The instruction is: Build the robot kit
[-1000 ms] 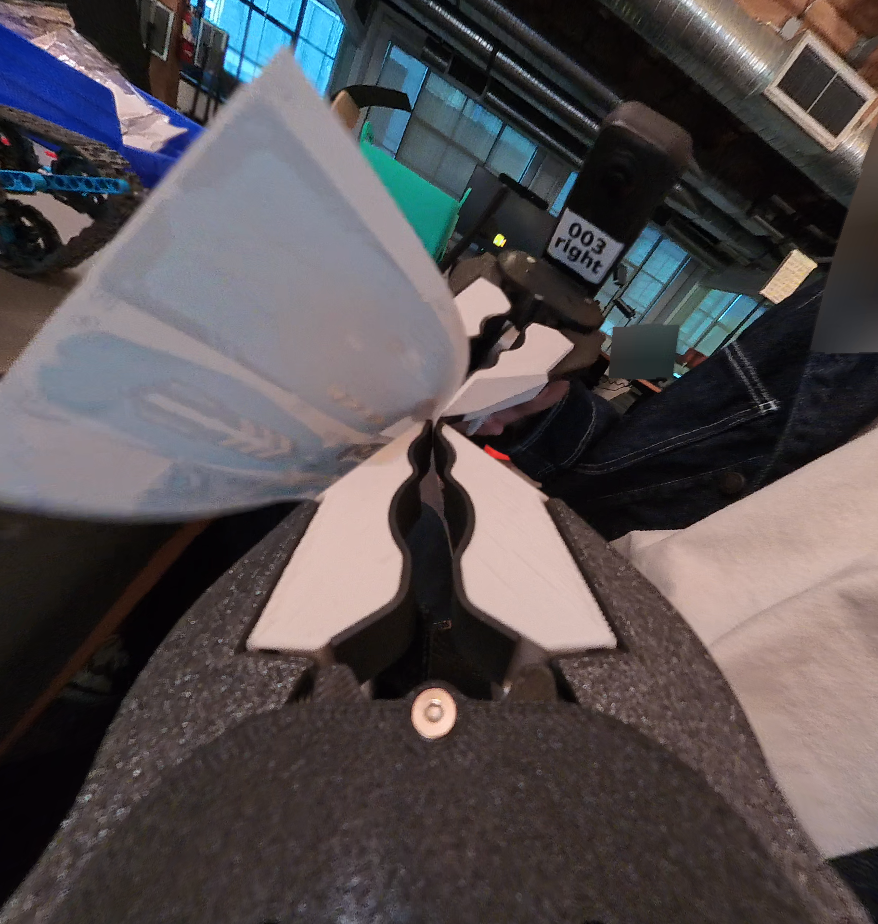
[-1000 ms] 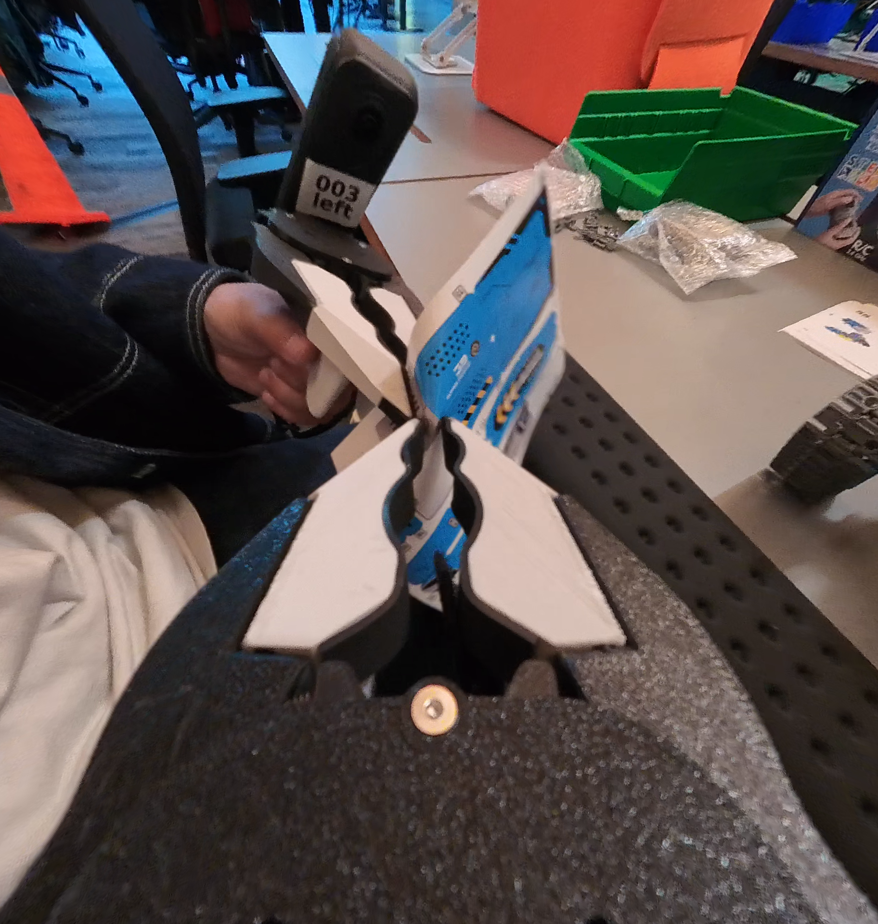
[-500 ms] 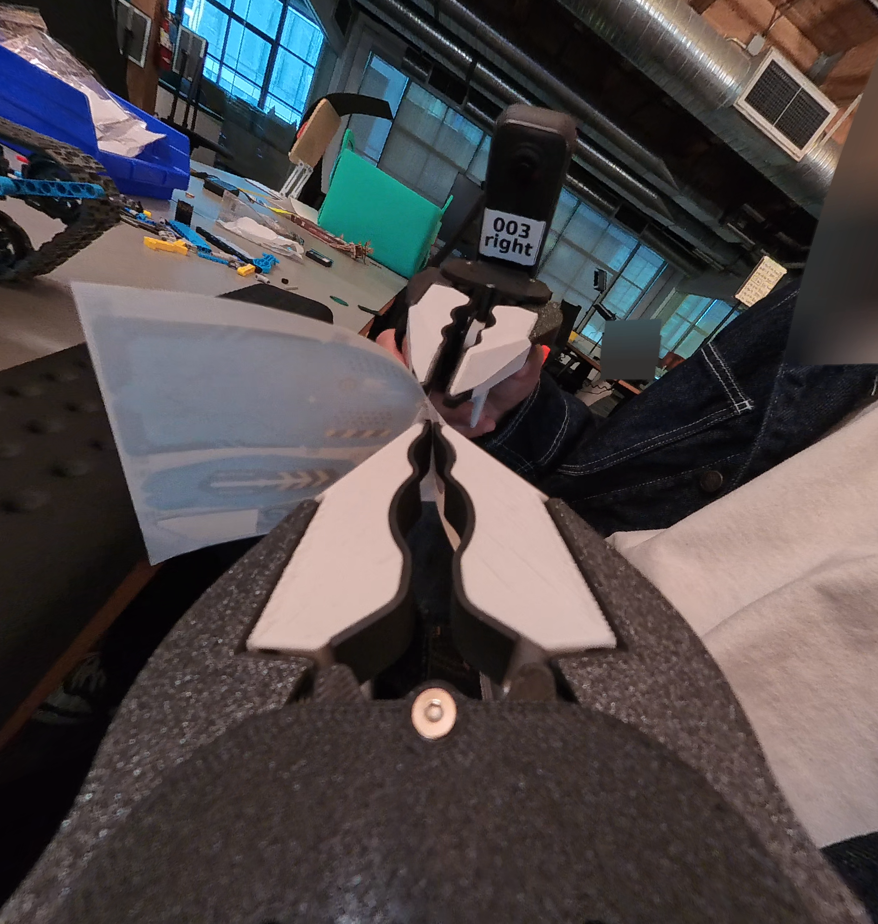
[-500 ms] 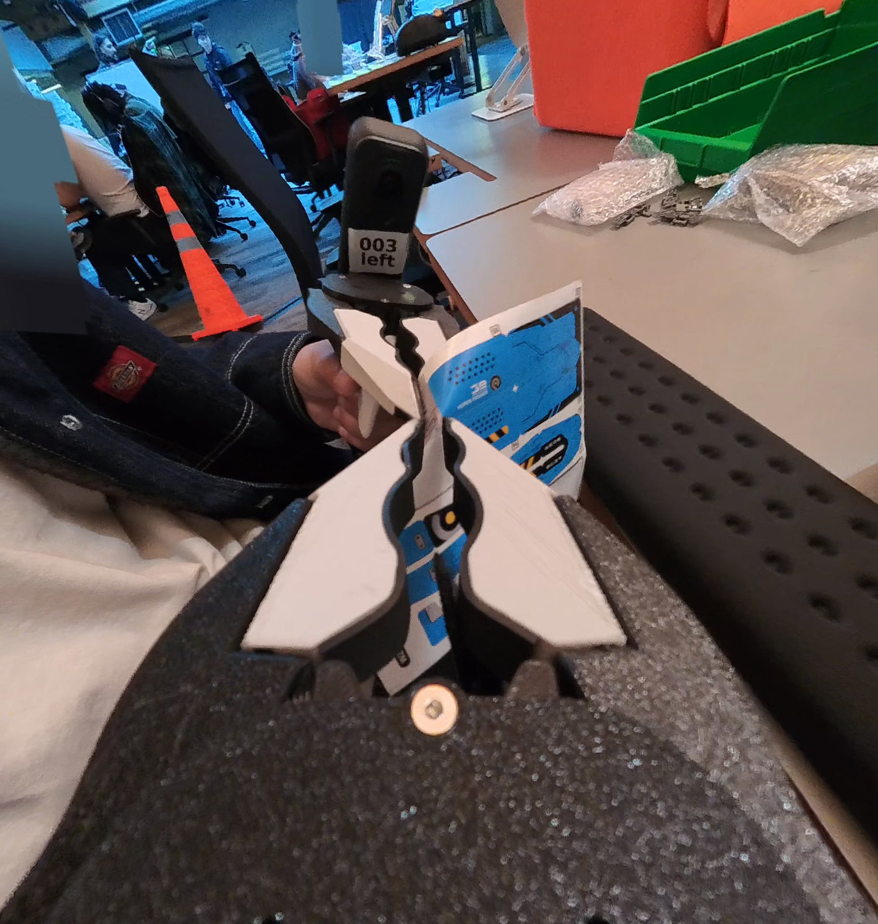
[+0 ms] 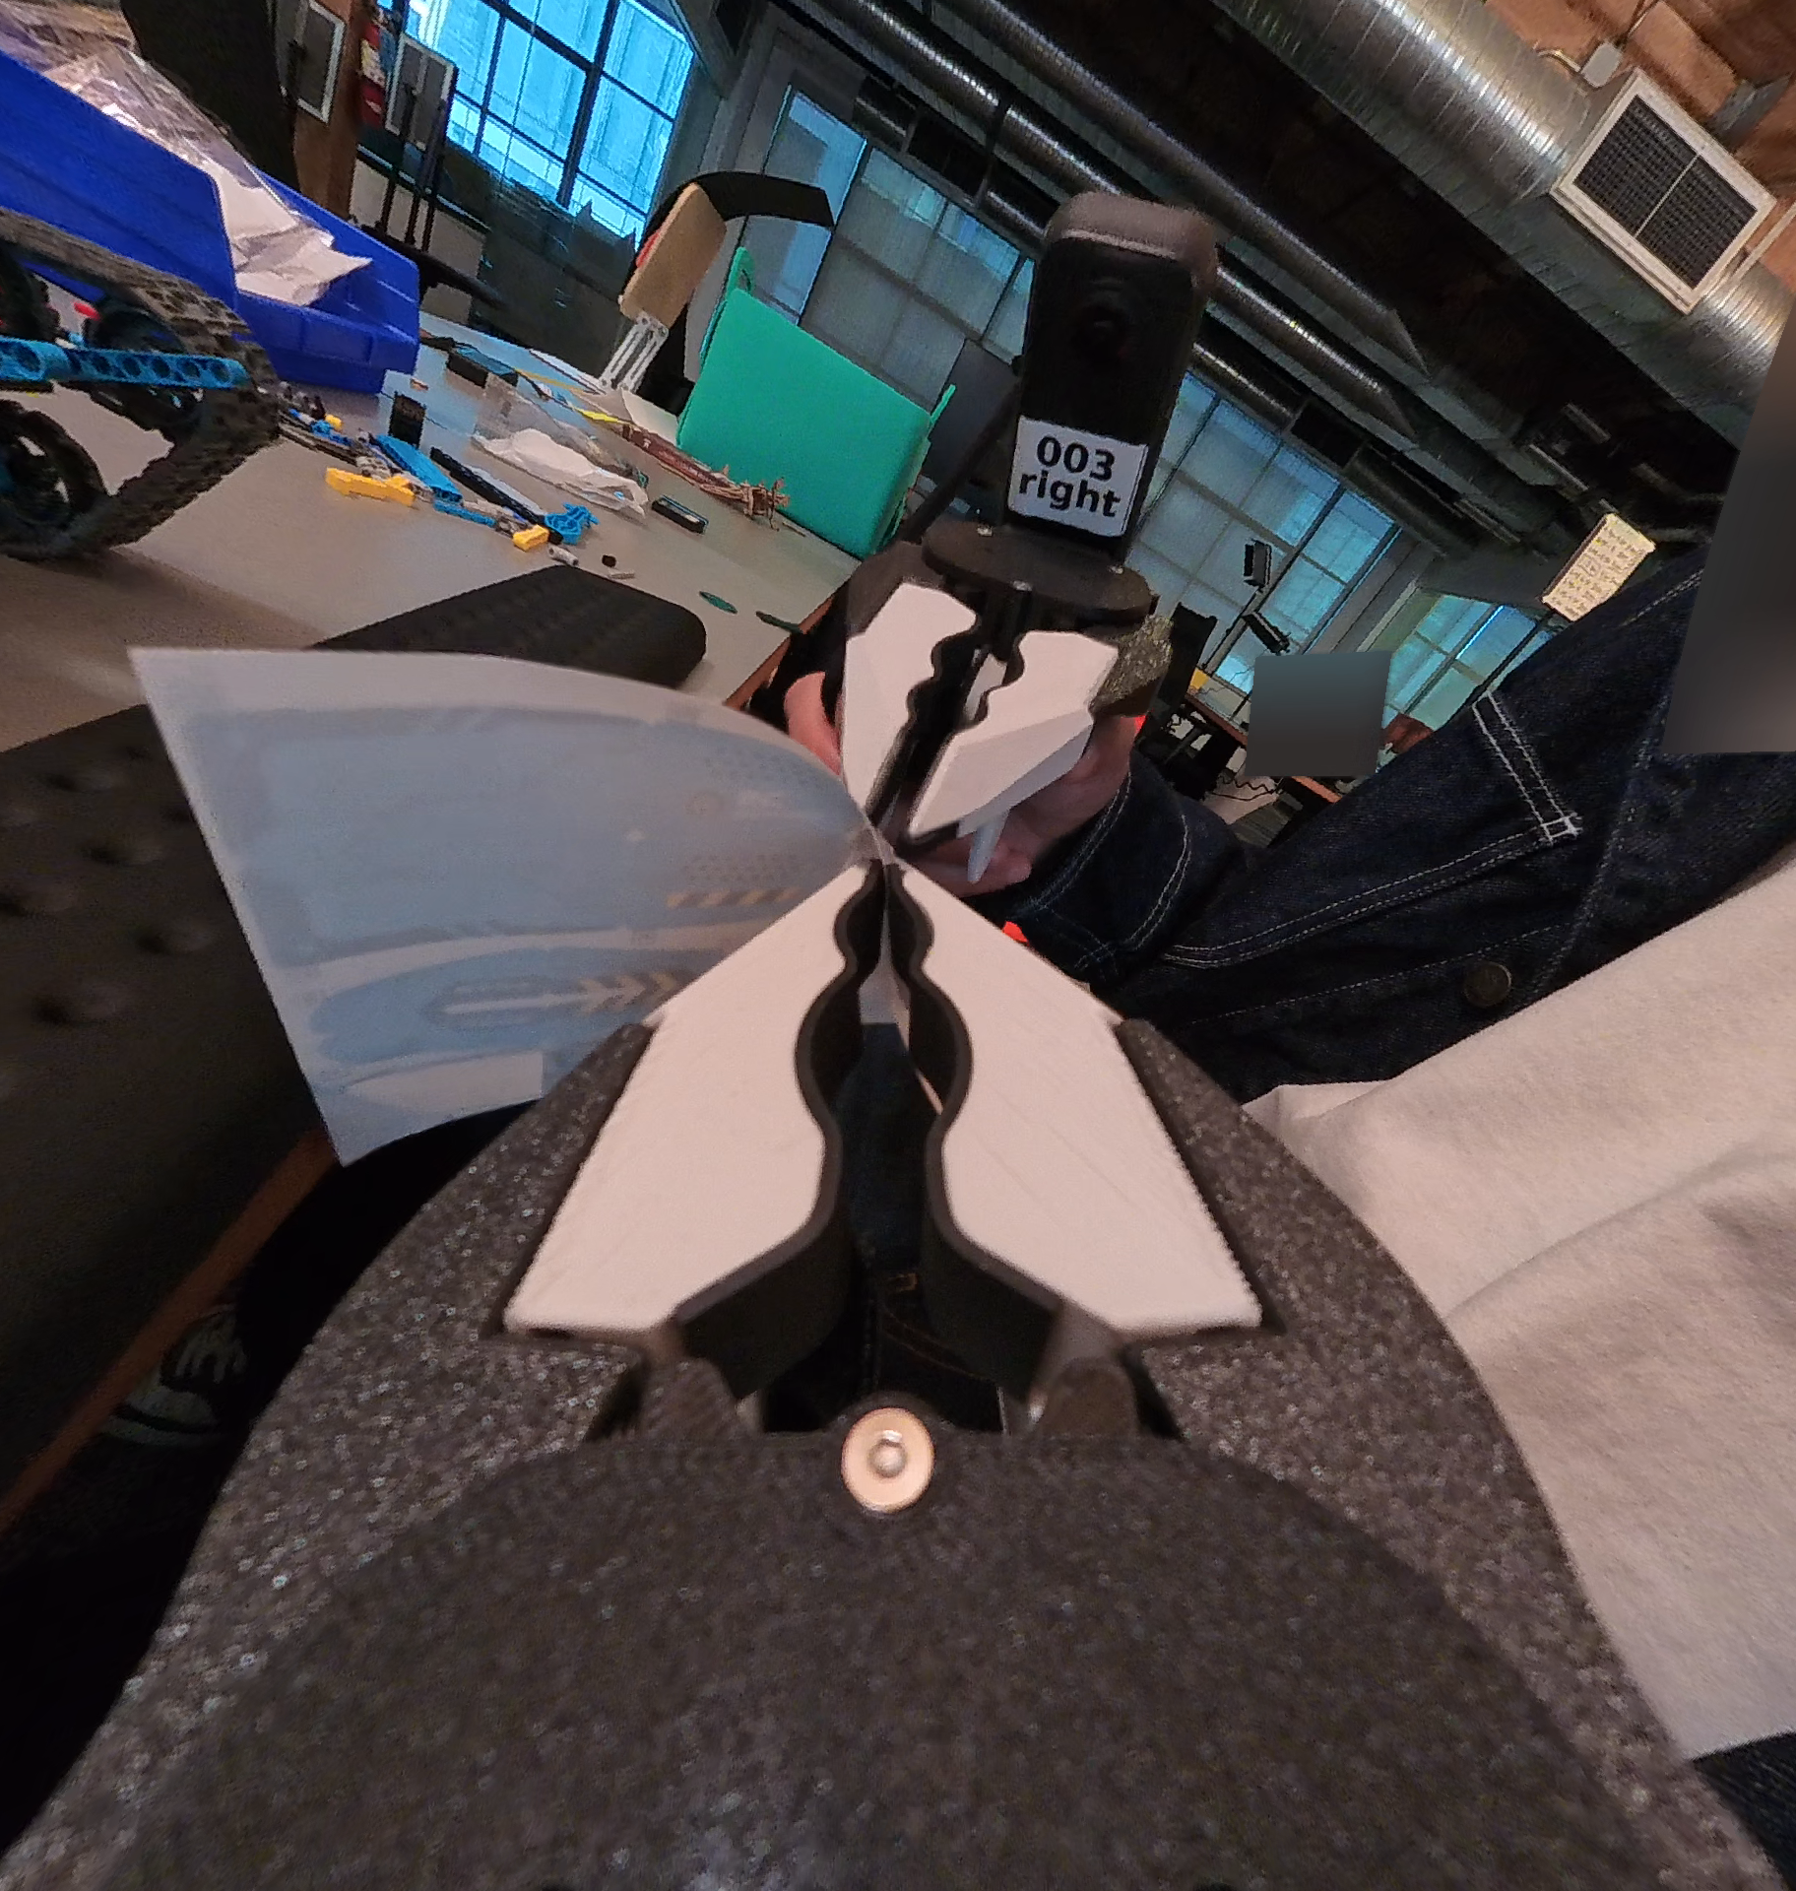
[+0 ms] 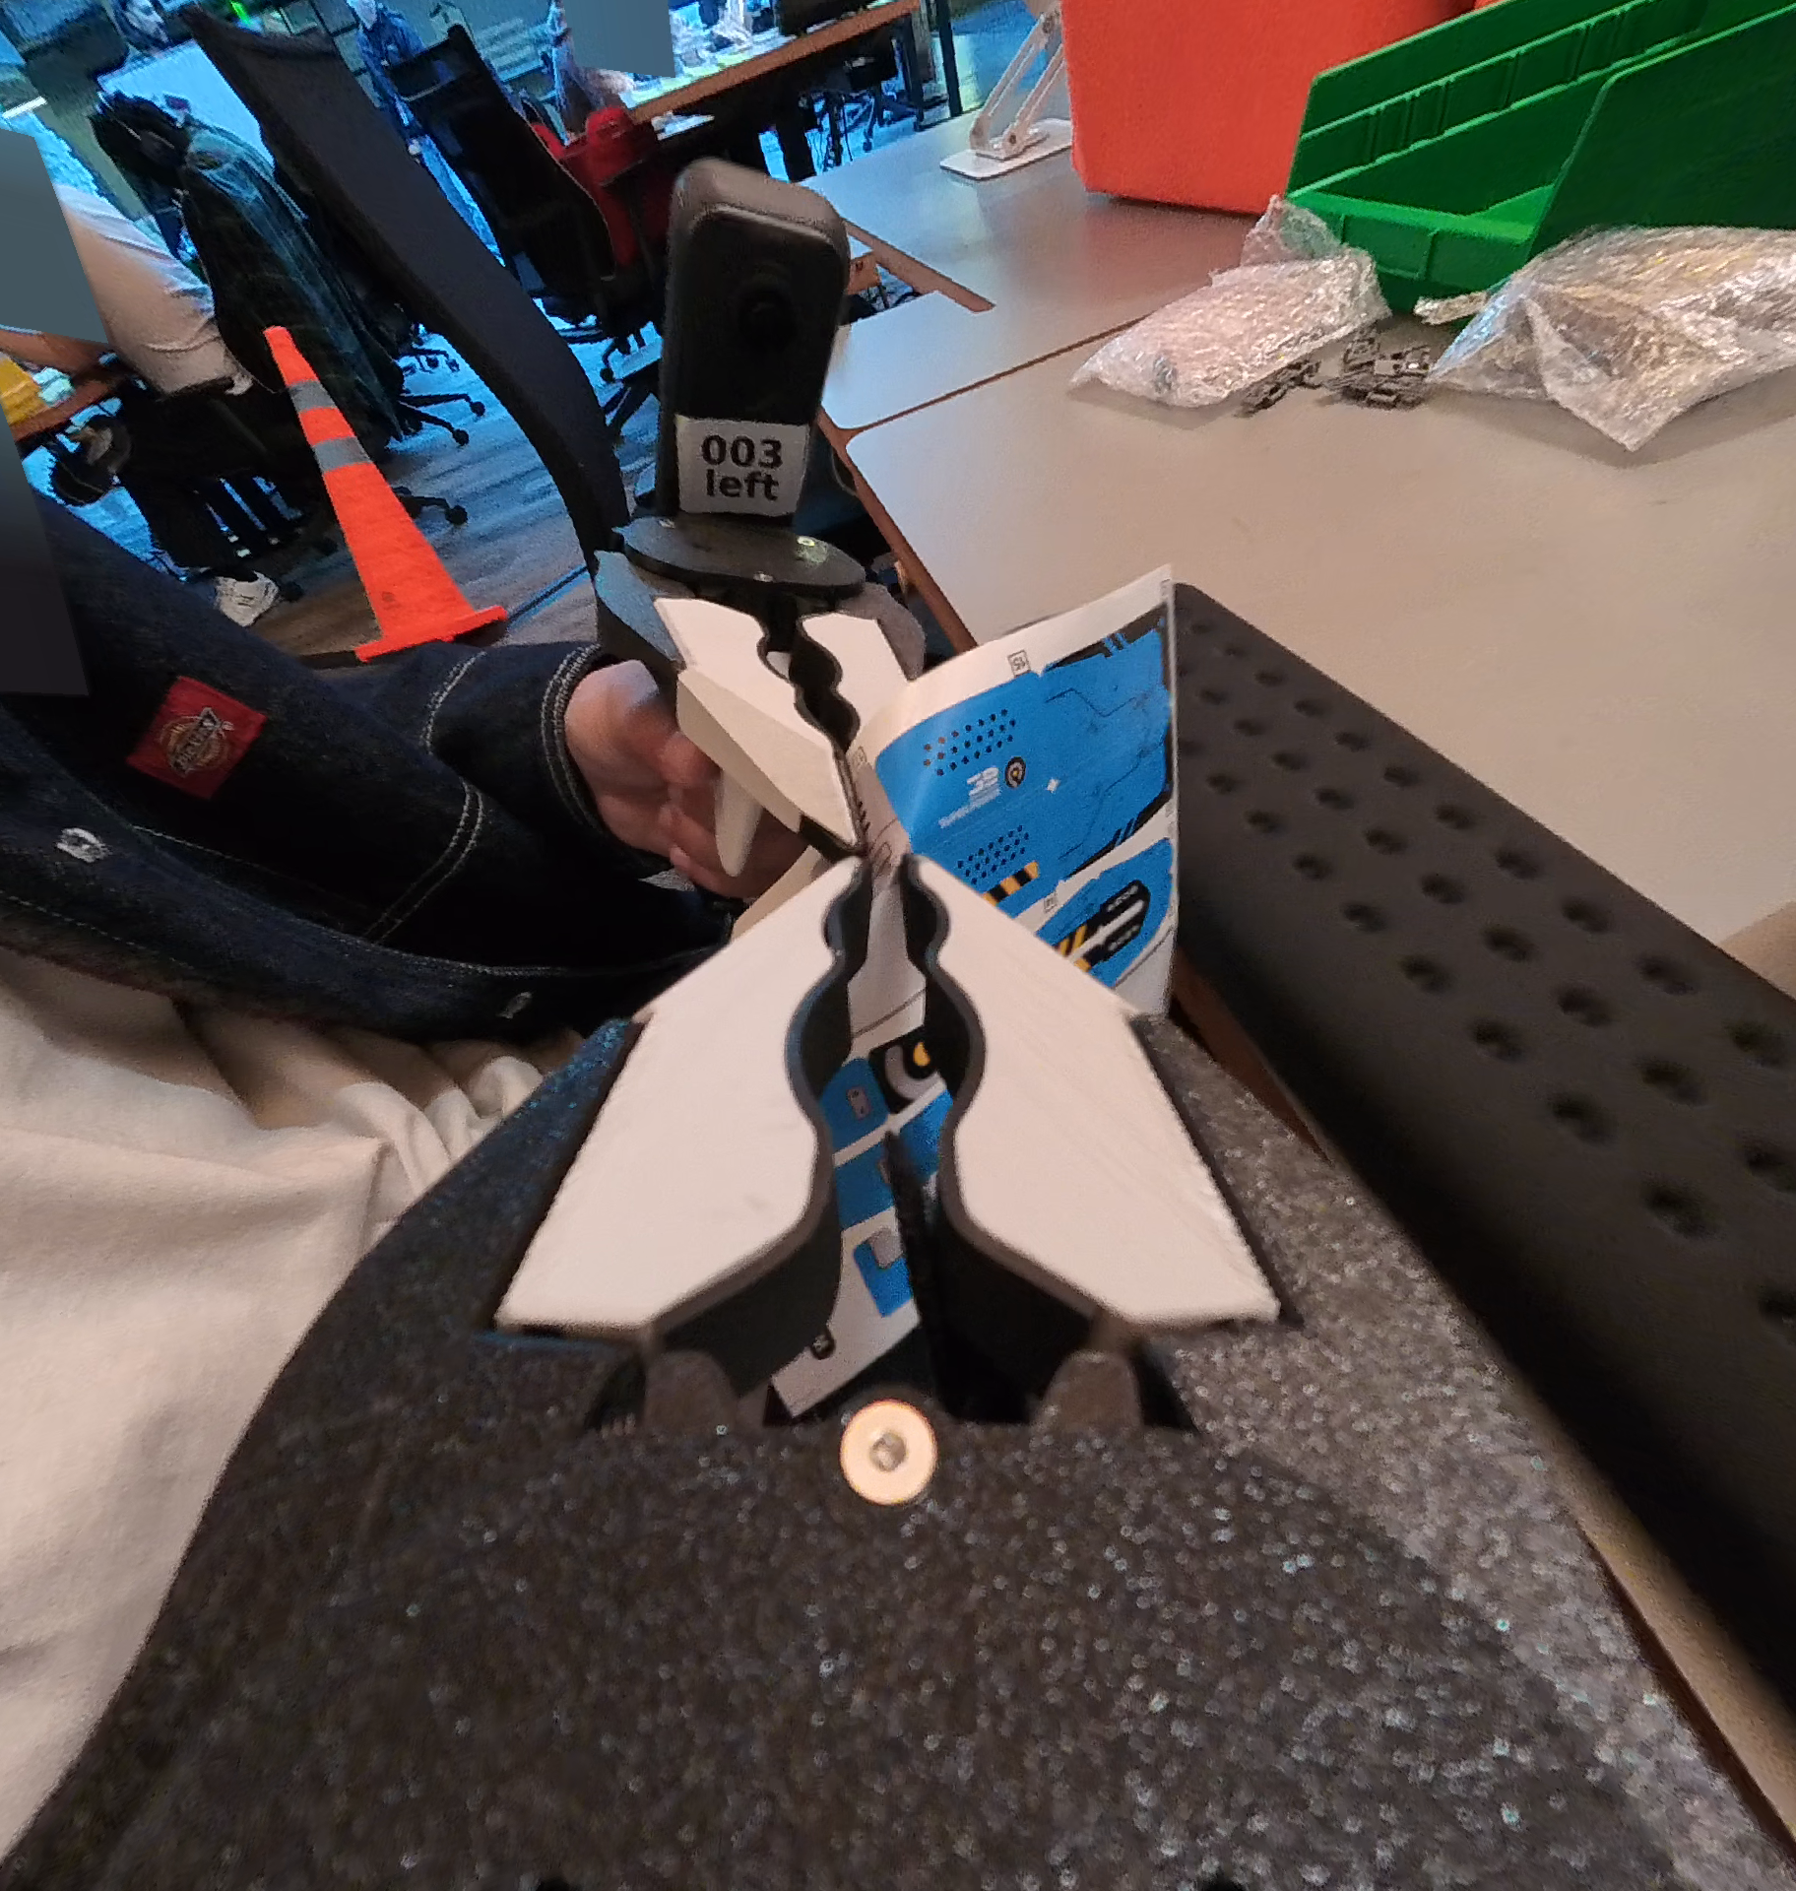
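A blue and white sticker sheet [image 6: 1058, 808] is held between both grippers, above the person's lap at the table's edge. My right gripper [image 6: 879, 870] is shut on it; the sheet runs down between its fingers. My left gripper [image 5: 879, 870] is shut on the sheet's edge at its fingertips, and the sheet's pale back [image 5: 515, 870] fans out to the left. The two grippers face each other tip to tip: the right gripper [image 5: 935, 757] shows in the left wrist view, the left gripper [image 6: 833, 767] in the right wrist view. A hand holds each one.
A black perforated foam pad [image 6: 1487, 972] lies along the grey table's [image 6: 1385, 573] edge. On the table are a tracked toy vehicle [image 5: 76, 409], a blue bin [image 5: 157, 205], loose small parts [image 5: 444, 491], plastic bags [image 6: 1641, 317], a green bin [image 6: 1590, 133] and an orange box [image 6: 1180, 92]. An orange cone [image 6: 382, 512] stands on the floor. Less than 4 cm separates the two grippers' tips.
The sheet has swung down from upright to lie flatter, out to the left of my left gripper. Both grippers have tilted and stayed shut on it.
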Demonstrator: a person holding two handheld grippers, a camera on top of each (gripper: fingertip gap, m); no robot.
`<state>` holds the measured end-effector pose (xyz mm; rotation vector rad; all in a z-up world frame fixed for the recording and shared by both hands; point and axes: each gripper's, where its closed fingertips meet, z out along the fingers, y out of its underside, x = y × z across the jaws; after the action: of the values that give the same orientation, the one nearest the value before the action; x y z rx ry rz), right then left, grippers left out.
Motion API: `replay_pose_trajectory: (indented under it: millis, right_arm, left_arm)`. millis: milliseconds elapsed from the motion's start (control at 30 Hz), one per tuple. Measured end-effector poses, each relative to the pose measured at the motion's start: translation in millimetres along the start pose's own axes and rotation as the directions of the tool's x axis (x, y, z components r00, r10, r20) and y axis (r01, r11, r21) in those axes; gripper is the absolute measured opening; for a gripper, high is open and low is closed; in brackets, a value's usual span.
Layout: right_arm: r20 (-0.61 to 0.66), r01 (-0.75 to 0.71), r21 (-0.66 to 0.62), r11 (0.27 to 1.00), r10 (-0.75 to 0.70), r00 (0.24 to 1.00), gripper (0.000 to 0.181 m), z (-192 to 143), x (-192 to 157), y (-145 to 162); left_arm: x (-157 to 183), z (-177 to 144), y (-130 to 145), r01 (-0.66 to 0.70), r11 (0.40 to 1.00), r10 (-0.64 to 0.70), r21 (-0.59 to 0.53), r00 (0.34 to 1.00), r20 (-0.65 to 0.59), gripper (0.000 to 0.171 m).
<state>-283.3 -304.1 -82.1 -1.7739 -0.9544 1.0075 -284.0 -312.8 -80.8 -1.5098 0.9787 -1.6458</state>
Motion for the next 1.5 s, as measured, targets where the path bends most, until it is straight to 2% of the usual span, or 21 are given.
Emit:
replay_pose_trajectory:
  millis: [233,400,633,833,900,933,967,1067,1167,1233,1300,1367,1433,1500]
  right_arm:
    - [-0.004,-0.013,0.002,1.0,0.013,1.0,0.005,1,1,1]
    - [0.052,-0.061,0.013,0.998,0.061,0.997,0.008,2,-3,0]
    - [0.015,-0.029,0.005,1.0,0.029,0.999,0.0,0,1,1]
    - [-0.027,0.008,-0.015,1.0,-0.008,1.0,0.0,1,6,3]
    - [-0.053,0.057,-0.037,0.998,-0.059,0.997,0.0,2,8,5]
    - [-0.08,0.098,-0.051,0.994,-0.102,0.992,0.0,2,9,6]
    - [-0.1,0.143,-0.067,0.987,-0.149,0.984,0.0,2,9,6]
    - [-0.132,0.259,-0.134,0.956,-0.276,0.952,0.0,4,6,10]
    - [-0.143,0.303,-0.19,0.934,-0.332,0.932,0.0,7,5,17]
    - [-0.177,0.286,-0.215,0.934,-0.325,0.929,0.0,2,15,22]
    - [-0.226,0.184,-0.202,0.962,-0.228,0.947,0.0,-14,29,28]
    - [-0.25,0.05,-0.22,0.974,-0.106,0.963,0.0,-29,44,53]
    - [-0.317,-0.002,-0.308,0.952,-0.1,0.943,0.008,-43,66,89]
    - [-0.352,-0.057,-0.349,0.935,-0.074,0.933,0.016,-55,78,111]
  left_arm:
    - [1,0,1,-0.013,1.0,0.013,-0.007,1.0,0.001,0.0]
    - [2,-1,1,-0.019,1.0,0.019,-0.01,1.0,-0.004,0.0]
    - [-1,0,4,-0.017,1.0,0.018,-0.025,1.0,0.011,0.0]
    - [-6,1,8,-0.01,0.999,0.012,-0.048,0.999,0.04,0.0]
    - [-8,2,11,0.026,0.997,-0.023,-0.066,0.999,0.044,0.005]
    - [-8,2,11,0.062,0.996,-0.06,-0.071,0.997,0.038,0.022]
    - [-8,3,12,0.103,0.992,-0.102,-0.075,0.994,0.026,0.03]
    - [-9,3,9,0.197,0.979,-0.198,-0.045,0.98,-0.013,0.029]
    - [-23,0,12,0.296,0.955,-0.296,-0.019,0.955,0.02,0.019]
    - [-29,-5,16,0.305,0.952,-0.303,-0.028,0.951,0.056,0.011]
    - [-42,-18,22,0.265,0.963,-0.254,-0.048,0.953,0.167,0.007]
    - [-55,-32,31,0.221,0.97,-0.188,-0.097,0.944,0.271,0.008]
    - [-65,-38,40,0.215,0.968,-0.164,-0.127,0.93,0.329,0.014]
    - [-71,-37,52,0.229,0.957,-0.154,-0.18,0.923,0.353,0.019]
